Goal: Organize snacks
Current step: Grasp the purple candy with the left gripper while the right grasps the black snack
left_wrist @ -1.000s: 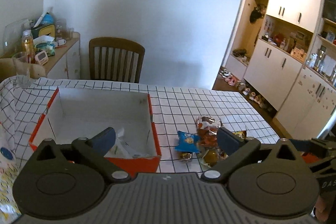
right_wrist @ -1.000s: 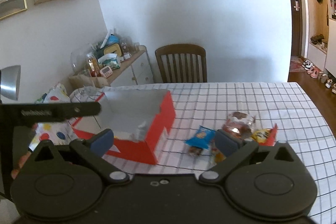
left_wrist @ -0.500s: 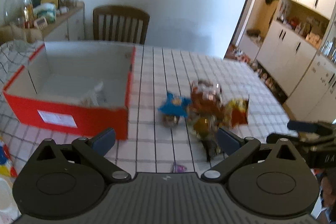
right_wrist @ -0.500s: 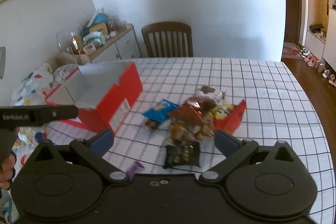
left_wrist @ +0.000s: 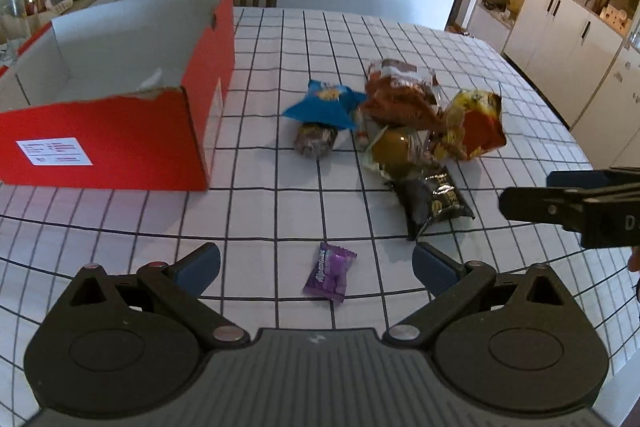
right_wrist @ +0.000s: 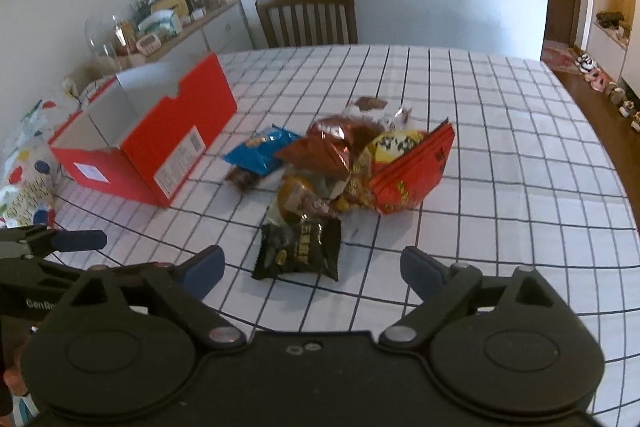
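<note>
Bare table (left_wrist: 120, 227) spans the lower left of the left view. The red box (left_wrist: 120, 131) blocks upper left. The snack pile (left_wrist: 404, 119) crowds centre right.

We see the box (left_wrist: 120, 131) at frame left, the snack pile (left_wrist: 404, 115) right of it, one candy (left_wrist: 330, 271) nearer, all on the table (left_wrist: 280, 211).

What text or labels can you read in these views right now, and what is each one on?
"Alpenliebe", roughly, blurred: purple candy wrapper.
"GenRo", cut off: left gripper body.
"D", cut off: right gripper body.
White label on red box: too small.
Side label: too small.
Black snack packet: gold print, unreadable.
</note>
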`<state>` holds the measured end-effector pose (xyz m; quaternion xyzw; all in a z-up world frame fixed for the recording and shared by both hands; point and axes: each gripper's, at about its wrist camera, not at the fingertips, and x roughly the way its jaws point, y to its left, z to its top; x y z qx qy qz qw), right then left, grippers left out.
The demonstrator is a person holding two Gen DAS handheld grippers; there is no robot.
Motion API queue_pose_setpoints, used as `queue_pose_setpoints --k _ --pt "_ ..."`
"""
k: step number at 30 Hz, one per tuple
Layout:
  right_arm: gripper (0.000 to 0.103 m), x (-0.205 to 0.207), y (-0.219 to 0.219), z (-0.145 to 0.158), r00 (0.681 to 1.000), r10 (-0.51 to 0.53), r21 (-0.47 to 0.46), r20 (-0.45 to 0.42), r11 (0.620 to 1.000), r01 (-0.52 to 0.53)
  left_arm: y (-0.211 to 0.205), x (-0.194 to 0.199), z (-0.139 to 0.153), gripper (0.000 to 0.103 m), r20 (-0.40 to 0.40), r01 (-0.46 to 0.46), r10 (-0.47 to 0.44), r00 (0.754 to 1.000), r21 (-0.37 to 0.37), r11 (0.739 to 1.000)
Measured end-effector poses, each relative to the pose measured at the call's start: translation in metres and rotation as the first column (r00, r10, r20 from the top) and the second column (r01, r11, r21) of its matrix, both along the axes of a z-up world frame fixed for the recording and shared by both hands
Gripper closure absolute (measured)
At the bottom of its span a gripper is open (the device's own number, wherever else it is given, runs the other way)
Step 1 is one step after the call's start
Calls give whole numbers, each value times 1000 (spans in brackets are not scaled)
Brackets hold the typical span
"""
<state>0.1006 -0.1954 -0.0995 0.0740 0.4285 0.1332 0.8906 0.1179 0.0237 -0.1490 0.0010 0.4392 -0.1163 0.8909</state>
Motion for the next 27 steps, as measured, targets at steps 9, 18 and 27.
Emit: queue_pose_setpoints --k 9,18,27 --pt "19 30 15 -32 997 -12 14 -83 1000 13 -8 11 -19 12 -13 61 -61 998 6 998" --pt "29 49 31 -53 990 -3 0 -143 1000 3 -14 18 -37 47 -47 90 -90 995 10 996" --pt "35 54 36 -58 987 -12 -17 -162 1000 9 -20 18 -37 70 -43 109 -108 993 27 994"
